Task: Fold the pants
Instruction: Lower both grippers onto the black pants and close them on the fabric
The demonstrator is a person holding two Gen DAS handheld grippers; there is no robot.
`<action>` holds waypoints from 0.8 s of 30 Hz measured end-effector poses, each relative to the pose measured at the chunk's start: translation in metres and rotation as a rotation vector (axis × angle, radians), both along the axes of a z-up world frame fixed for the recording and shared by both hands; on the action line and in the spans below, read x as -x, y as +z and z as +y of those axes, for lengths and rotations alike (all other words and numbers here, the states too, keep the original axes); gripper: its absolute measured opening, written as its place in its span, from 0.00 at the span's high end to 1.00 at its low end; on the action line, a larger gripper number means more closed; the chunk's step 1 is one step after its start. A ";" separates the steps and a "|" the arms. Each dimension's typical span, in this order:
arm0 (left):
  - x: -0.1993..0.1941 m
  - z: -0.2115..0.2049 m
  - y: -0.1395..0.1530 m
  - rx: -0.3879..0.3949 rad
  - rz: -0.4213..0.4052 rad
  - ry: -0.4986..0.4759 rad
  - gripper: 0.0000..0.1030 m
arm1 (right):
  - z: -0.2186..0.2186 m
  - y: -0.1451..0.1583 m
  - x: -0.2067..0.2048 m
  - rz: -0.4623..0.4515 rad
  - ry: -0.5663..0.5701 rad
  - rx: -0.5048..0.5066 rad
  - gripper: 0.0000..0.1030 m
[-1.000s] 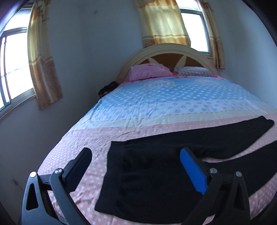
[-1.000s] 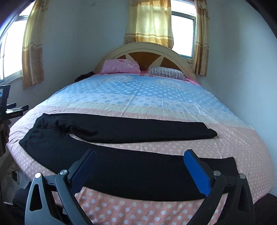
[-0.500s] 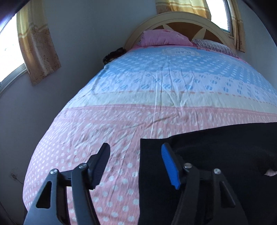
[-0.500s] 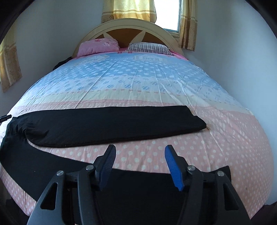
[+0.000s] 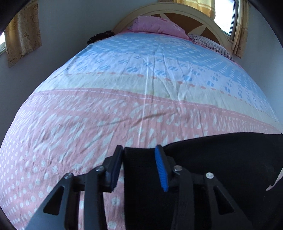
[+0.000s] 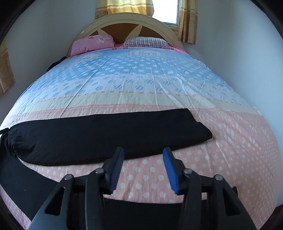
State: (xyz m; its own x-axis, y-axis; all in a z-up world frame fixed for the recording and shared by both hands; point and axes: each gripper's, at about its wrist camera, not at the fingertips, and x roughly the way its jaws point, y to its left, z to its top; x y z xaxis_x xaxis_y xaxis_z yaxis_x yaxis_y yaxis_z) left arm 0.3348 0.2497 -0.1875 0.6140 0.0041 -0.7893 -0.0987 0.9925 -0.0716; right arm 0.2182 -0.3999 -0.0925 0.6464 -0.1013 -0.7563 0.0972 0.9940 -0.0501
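Note:
Black pants (image 6: 106, 134) lie spread flat across the near end of the bed, legs apart. In the right wrist view the far leg runs left to right, and the near leg (image 6: 141, 210) lies under my right gripper (image 6: 143, 155), which is open and low over the sheet between the legs. In the left wrist view my left gripper (image 5: 138, 152) is open, its jaws straddling the waistband's far corner of the pants (image 5: 221, 159). No cloth is pinched.
The bed (image 5: 141, 88) has a pink, cream and blue dotted sheet. A pink pillow (image 6: 92, 44) and a striped pillow (image 6: 146, 42) lie at the headboard. Walls close in on both sides, with curtained windows (image 6: 123, 7).
Both grippers have dropped lower and moved forward toward the pants. Their jaws have narrowed but stay open. The left one now straddles the waistband corner.

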 end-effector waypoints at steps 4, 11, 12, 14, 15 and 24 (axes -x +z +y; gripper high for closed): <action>-0.001 -0.005 0.002 -0.033 -0.009 -0.016 0.72 | -0.014 -0.002 -0.007 0.002 -0.034 -0.043 0.56; -0.009 0.008 0.002 -0.025 -0.006 0.031 0.51 | -0.053 -0.008 -0.023 0.032 -0.113 -0.116 0.56; -0.009 0.009 0.002 -0.009 -0.008 0.015 0.51 | -0.064 -0.008 -0.028 0.039 -0.136 -0.124 0.56; -0.007 0.004 0.001 -0.005 -0.005 -0.026 0.65 | -0.082 -0.007 -0.036 0.043 -0.173 -0.147 0.55; -0.007 0.000 0.002 -0.017 -0.007 -0.045 0.70 | -0.092 -0.006 -0.041 0.042 -0.190 -0.160 0.52; -0.013 -0.016 0.001 -0.079 -0.003 -0.075 0.85 | -0.149 -0.017 -0.101 0.084 -0.240 -0.212 0.48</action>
